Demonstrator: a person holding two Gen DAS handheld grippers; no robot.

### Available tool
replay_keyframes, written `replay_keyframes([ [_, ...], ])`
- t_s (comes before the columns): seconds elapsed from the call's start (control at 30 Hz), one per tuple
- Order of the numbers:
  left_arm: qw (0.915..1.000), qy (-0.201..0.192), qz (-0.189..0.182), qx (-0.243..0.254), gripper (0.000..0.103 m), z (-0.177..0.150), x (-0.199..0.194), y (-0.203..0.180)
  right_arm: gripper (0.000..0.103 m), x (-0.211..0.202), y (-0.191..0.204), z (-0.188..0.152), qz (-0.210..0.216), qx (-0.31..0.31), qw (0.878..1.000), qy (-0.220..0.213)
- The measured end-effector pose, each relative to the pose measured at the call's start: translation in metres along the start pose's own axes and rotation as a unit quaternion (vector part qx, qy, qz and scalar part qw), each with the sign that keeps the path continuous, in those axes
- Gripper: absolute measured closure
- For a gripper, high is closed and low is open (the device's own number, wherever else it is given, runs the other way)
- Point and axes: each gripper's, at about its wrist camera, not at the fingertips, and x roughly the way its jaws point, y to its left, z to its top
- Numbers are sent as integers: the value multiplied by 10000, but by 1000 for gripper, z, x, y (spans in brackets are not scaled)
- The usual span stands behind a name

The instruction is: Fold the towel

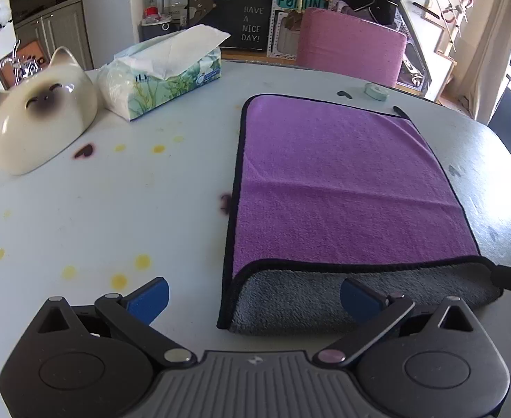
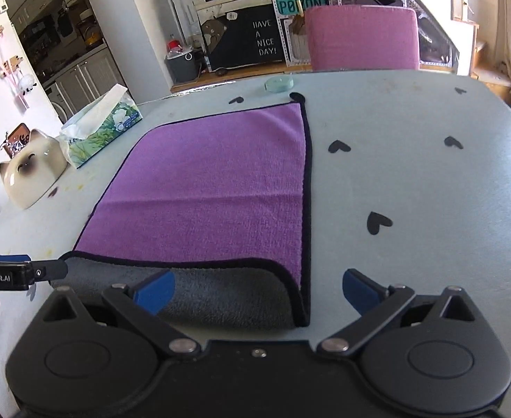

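Observation:
A purple towel (image 1: 342, 181) with a black hem lies flat on the pale table (image 1: 133, 209); its near edge is turned over and shows the grey underside (image 1: 307, 299). My left gripper (image 1: 253, 299) is open, its fingers straddling the towel's near left corner. In the right wrist view the towel (image 2: 213, 188) lies left of centre with the grey flap (image 2: 220, 296) nearest. My right gripper (image 2: 258, 291) is open, its fingers on either side of the near right corner. The left gripper's tip (image 2: 51, 271) shows at the flap's left end.
A ceramic cat head (image 1: 39, 115) and a tissue pack (image 1: 164, 73) stand at the far left. A small round mint tin (image 1: 377, 91) lies beyond the towel. A pink chair (image 2: 361, 36) stands behind the table. Black heart stickers (image 2: 379, 222) dot the table on the right.

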Motion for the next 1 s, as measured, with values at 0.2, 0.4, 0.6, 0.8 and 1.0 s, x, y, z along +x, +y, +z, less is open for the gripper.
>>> replay_keyframes([
  [0.2,9998,-105,-99,133,1,1,7,-2,2,16,-4,1,236,-47,9996,149],
  [0.4,9995,-7,-288,110,19,4,11,-3,29,25,-9,3,420,-24,9987,299],
  [0.6,9993,93,-314,155,35,7,12,-4,50,28,-19,6,464,80,9979,441],
  [0.8,9992,244,-251,185,41,8,15,-4,68,28,-25,8,625,123,9961,609],
  [1.0,9988,382,-233,184,47,8,15,2,80,28,-28,7,641,221,9948,765],
])
